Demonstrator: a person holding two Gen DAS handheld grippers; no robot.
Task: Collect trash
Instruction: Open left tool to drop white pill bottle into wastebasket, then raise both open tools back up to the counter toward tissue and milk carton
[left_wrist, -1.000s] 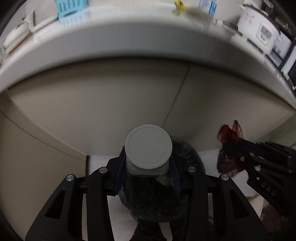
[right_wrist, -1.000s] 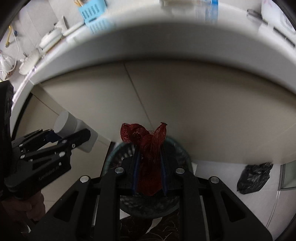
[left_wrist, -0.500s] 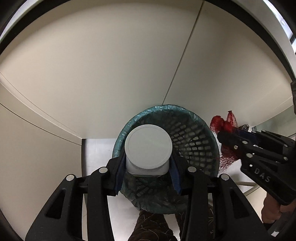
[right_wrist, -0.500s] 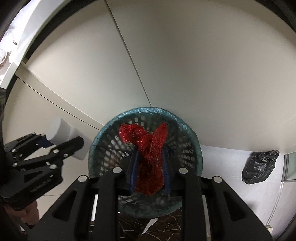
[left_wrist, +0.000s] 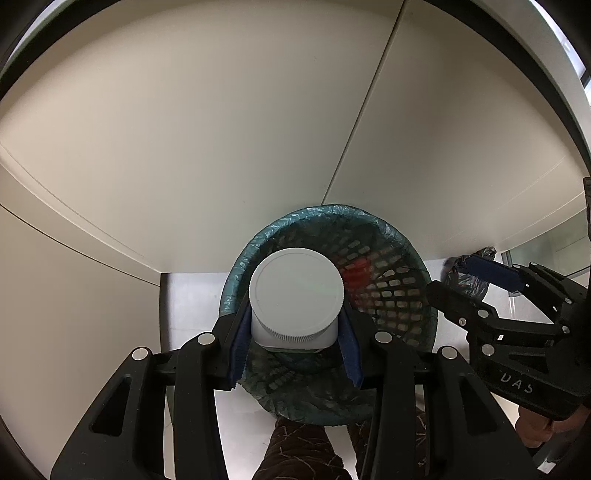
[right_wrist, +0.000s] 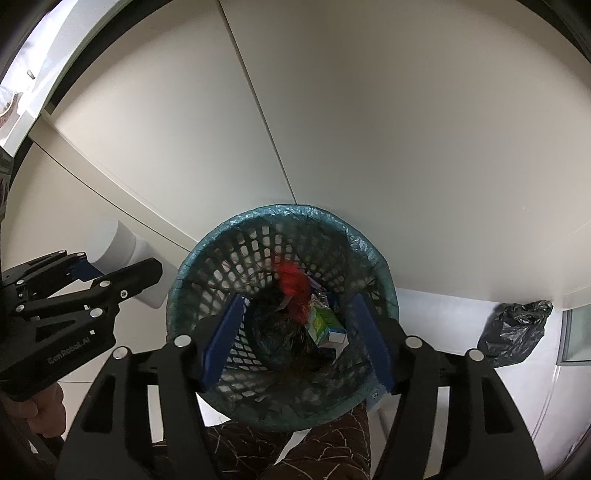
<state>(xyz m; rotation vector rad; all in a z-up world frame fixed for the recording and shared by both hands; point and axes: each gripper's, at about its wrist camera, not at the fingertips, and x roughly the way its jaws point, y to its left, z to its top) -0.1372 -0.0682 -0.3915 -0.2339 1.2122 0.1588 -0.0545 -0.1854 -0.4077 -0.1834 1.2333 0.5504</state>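
My left gripper (left_wrist: 293, 332) is shut on a white lidded jar (left_wrist: 296, 295) and holds it over the teal mesh trash basket (left_wrist: 417, 325). In the right wrist view the left gripper (right_wrist: 107, 273) and the jar (right_wrist: 118, 247) sit at the basket's left rim (right_wrist: 177, 295). My right gripper (right_wrist: 295, 339) is open above the basket, with nothing between its blue pads (right_wrist: 221, 339). The red mesh net (right_wrist: 293, 284) is blurred inside the basket, above a green and white carton (right_wrist: 325, 325). The right gripper (left_wrist: 476, 284) also shows open at the right of the left wrist view.
Beige cabinet doors (right_wrist: 369, 129) stand behind the basket. A black plastic bag (right_wrist: 513, 332) lies on the pale floor to the right. The person's patterned dark trouser legs (right_wrist: 314, 450) are just under the basket's near rim.
My right gripper has opened and let go of the red net, which has dropped into the basket. Both grippers have lowered toward the basket. The left still holds the jar.
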